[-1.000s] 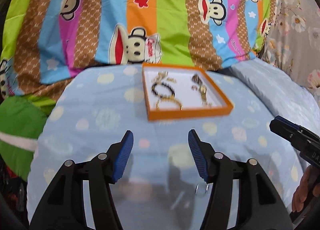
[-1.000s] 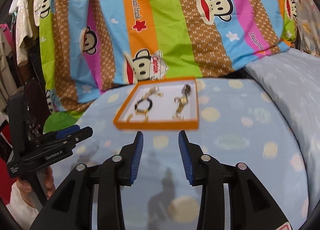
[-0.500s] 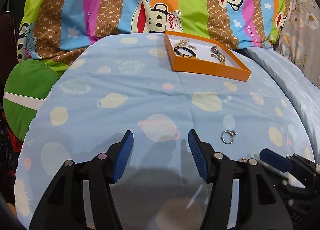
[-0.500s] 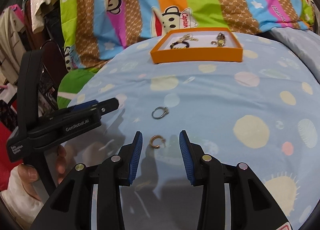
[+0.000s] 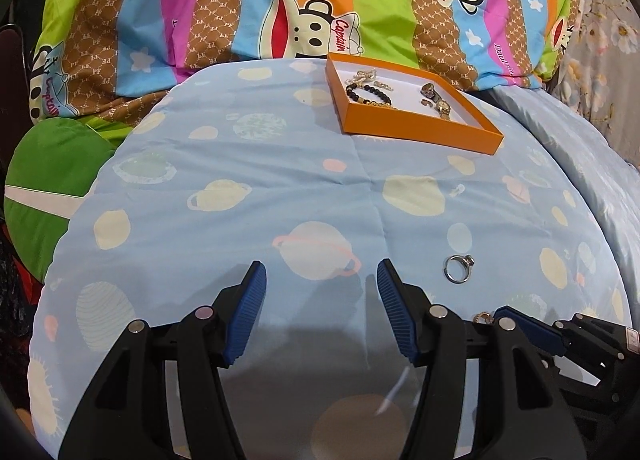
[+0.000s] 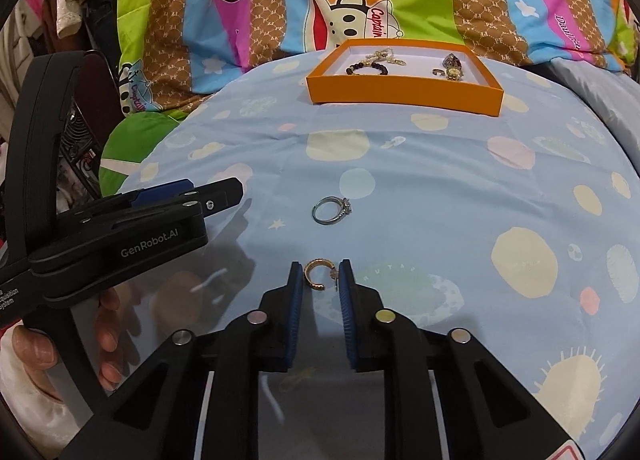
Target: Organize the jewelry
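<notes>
1. Left wrist view: left tool (image 5: 320, 292), black arms with blue ribbed pads, jaws apart, nothing between them, only the light blue planet-print quilt (image 5: 240, 164) on the bed under it.
2. Silver ring with a small stone setting (image 5: 457, 269) lies flat on the quilt, just right of the left tool's right pad (image 5: 394, 310), not touching it.
3. Right tool's blue tip (image 5: 524, 326) comes in low from the right edge; small gold open-hoop earring (image 5: 482, 317) peeks out at that tip, mostly hidden behind the left tool's arm.
4. Shallow orange cardboard tray with white lining (image 5: 420, 128) sits at the far end of the quilt, well apart from both tools. Inside: dark bead bracelet (image 5: 366, 94), gold chain pieces, a gold watch (image 5: 440, 106).
5. Striped cartoon-monkey bedsheet (image 5: 280, 0) behind the tray.
6. Right wrist view: right tool (image 6: 320, 280) jaws closing, the gold hoop earring (image 6: 318, 274) between the pads on the quilt (image 6: 440, 188); right pad looks at the earring's post, left pad has a thin gap, so not yet clamped.
7. Silver ring (image 6: 330, 211) lies just beyond the earring, apart from it.
8. Left tool (image 6: 192, 196) on the left, seen side-on, tip hovering over the quilt edge; a hand (image 6: 72, 344) holds its grip.
9. Orange tray (image 6: 404, 90) far back centre, same jewelry inside.
</notes>
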### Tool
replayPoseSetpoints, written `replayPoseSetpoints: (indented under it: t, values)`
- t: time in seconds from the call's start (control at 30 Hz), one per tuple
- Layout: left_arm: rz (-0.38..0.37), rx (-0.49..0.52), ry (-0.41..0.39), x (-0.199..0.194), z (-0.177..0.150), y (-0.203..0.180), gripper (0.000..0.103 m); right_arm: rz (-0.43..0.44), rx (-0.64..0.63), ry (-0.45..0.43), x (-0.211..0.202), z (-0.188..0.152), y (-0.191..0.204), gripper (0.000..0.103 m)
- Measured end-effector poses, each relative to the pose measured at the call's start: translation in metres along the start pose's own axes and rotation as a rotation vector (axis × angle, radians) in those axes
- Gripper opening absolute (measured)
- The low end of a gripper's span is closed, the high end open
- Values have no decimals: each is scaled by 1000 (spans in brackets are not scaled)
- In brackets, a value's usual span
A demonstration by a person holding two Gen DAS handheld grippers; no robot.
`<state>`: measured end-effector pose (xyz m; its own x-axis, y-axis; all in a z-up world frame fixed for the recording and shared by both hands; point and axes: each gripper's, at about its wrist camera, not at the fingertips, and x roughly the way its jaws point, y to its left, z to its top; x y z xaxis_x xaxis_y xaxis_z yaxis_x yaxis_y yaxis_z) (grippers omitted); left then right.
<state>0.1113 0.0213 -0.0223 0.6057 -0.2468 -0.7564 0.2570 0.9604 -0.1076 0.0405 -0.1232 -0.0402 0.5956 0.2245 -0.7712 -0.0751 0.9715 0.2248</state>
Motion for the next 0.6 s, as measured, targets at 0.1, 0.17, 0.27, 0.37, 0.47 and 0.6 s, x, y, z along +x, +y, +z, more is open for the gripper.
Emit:
replayPoseSetpoints:
  t: [0.1,0.17,0.27,0.37,0.47,0.6]
  values:
    - [-2,1,1,0,0,0,56,-1,-1,1,0,0,0,16]
    - [-4,2,2,1,0,0,56,0,1,0,0,0,0,16]
    - [-11,10,3,1,0,-2,56,-1,8,-7,-2,0,-1,15]
    - [-21,23,2,1,-1,-5,56,0,44,-29,-5,-1,-10,0]
    - [-50,65,2,-1,-2,-17,56,-18,80,-44,-9,1,-24,0]
    - [-41,97,-11,-3,-2,-30,60,-11,83,-51,-11,2,-30,0]
